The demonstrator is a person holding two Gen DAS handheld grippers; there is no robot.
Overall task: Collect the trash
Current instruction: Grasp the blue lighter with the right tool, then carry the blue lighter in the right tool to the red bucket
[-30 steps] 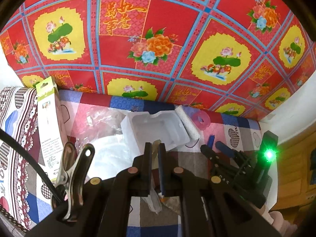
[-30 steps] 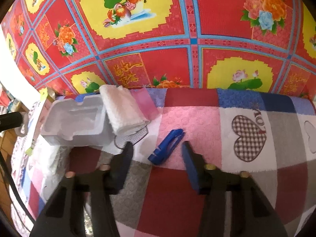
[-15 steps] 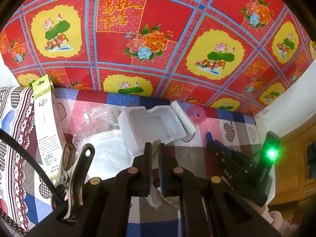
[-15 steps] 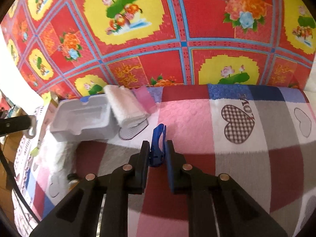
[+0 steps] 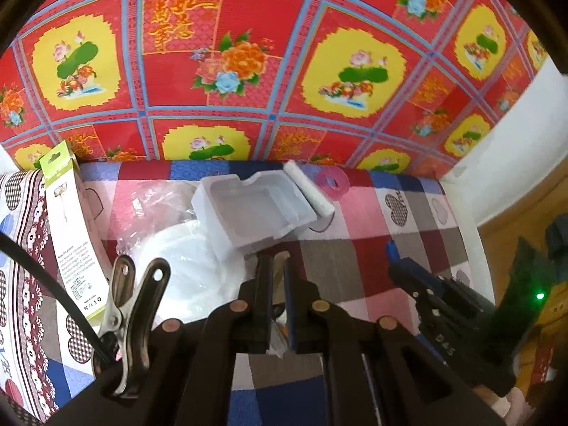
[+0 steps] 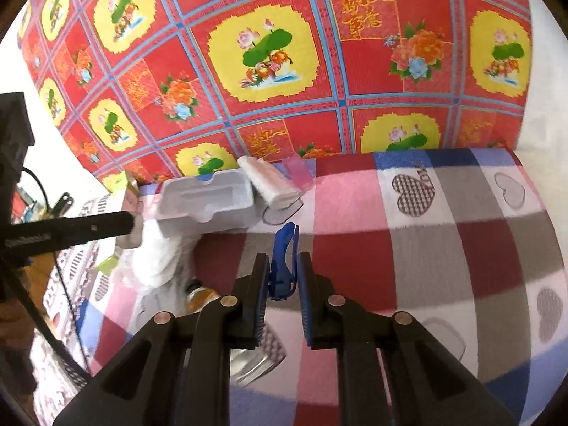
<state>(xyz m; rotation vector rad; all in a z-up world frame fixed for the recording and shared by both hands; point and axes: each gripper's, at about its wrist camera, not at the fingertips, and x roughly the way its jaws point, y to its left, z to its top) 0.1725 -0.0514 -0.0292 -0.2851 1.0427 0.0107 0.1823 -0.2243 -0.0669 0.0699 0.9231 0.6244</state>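
Blue clip (image 6: 282,266): small plastic piece, pinched between the pads of the right hand-held gripper (image 6: 282,277), tip pointing away, lifted off the checked blanket (image 6: 426,241).

Foam tray (image 5: 254,209): white moulded styrofoam insert, open side up, lying tilted on the blanket near the wall.

White roll (image 5: 309,191): short soft cylinder, on its side, touching the tray's right edge.

Pink ring (image 5: 332,179): flat translucent disc with a hole, just beside the roll's far end.

Clear plastic bag (image 5: 159,198): crumpled, left of the tray.

Box (image 5: 71,230): white-and-green carton, lying along the left edge.

Thin clear wrapper (image 5: 278,333): pinched in the closed left hand-held gripper (image 5: 278,266).
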